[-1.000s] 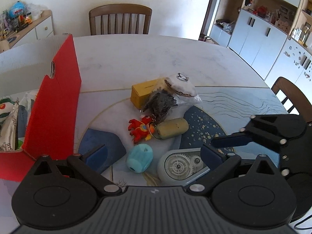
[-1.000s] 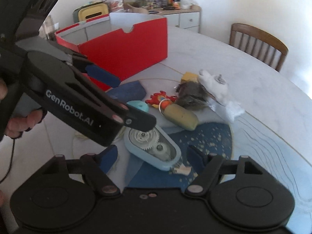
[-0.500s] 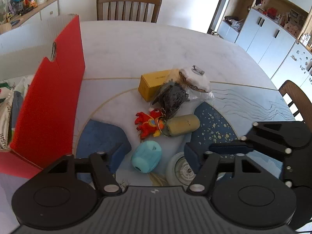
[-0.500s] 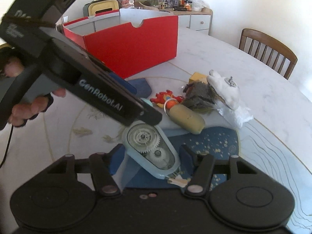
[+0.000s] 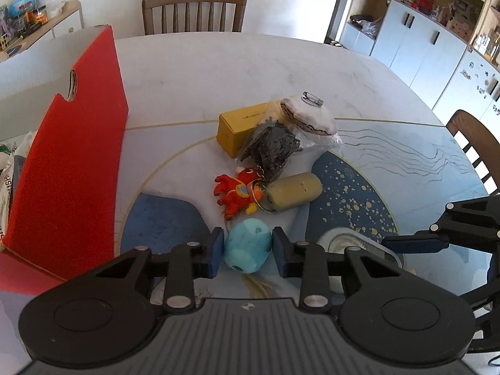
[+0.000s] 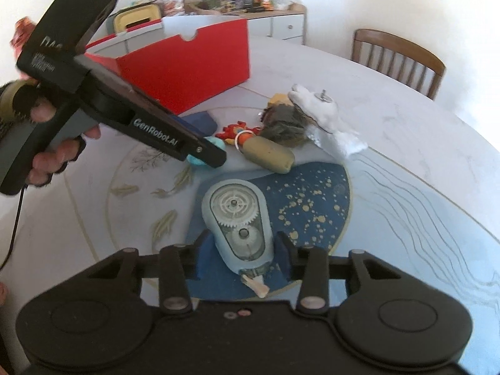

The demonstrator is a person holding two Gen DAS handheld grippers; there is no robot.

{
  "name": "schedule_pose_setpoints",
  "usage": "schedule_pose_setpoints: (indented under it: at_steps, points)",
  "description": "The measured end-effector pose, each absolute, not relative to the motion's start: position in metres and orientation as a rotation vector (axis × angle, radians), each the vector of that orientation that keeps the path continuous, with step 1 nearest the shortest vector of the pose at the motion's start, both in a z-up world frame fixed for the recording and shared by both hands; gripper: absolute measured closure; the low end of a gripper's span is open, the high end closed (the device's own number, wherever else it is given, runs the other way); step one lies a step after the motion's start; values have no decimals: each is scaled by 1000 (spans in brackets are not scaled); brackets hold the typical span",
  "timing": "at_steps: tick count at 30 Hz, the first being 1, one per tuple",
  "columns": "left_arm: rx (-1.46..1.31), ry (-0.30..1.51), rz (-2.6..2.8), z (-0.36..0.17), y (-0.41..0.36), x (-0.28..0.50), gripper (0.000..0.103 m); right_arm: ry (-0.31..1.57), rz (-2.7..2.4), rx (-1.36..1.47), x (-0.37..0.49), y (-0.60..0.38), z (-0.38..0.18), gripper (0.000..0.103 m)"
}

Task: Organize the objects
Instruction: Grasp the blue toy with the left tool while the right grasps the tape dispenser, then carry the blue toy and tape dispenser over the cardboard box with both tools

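A: What's on the table (image 5: 193,72), left to right?

B: One red cardboard box (image 5: 75,156) far left; then one red plush keychain (image 5: 239,192), one yellow carton (image 5: 237,125), one bag of dark bits (image 5: 272,148), one olive cylinder (image 5: 295,191), one white pouch (image 5: 309,117).

A: And the grippers?

B: The left gripper (image 5: 247,251), low and level, has its fingers touching one turquoise rounded toy (image 5: 248,250). To its right, the right gripper (image 6: 240,257) has its fingers against one pale-blue geared tape dispenser (image 6: 237,218), near edge.
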State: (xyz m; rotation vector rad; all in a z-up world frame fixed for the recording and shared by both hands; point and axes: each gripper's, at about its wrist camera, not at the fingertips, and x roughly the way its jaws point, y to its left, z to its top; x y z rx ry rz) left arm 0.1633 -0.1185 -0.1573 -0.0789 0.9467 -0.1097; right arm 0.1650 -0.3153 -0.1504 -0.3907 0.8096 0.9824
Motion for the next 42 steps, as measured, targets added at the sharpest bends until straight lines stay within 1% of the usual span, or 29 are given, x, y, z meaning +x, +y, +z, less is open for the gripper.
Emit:
schedule_pose_setpoints:
  at_steps: [12, 25, 34, 42]
  points:
    - [-97, 924, -142, -139, -119, 144, 71, 804, 848, -285, 146, -320, -132, 65]
    - [-129, 895, -200, -105, -101, 114, 71, 749, 752, -231, 115, -317, -91, 66]
    - [-135, 867, -231, -71, -66, 100, 71, 662, 757, -202, 102, -282, -44, 66]
    - [-138, 825, -206, -41, -11, 95, 71, 598, 785, -190, 103, -232, -15, 66]
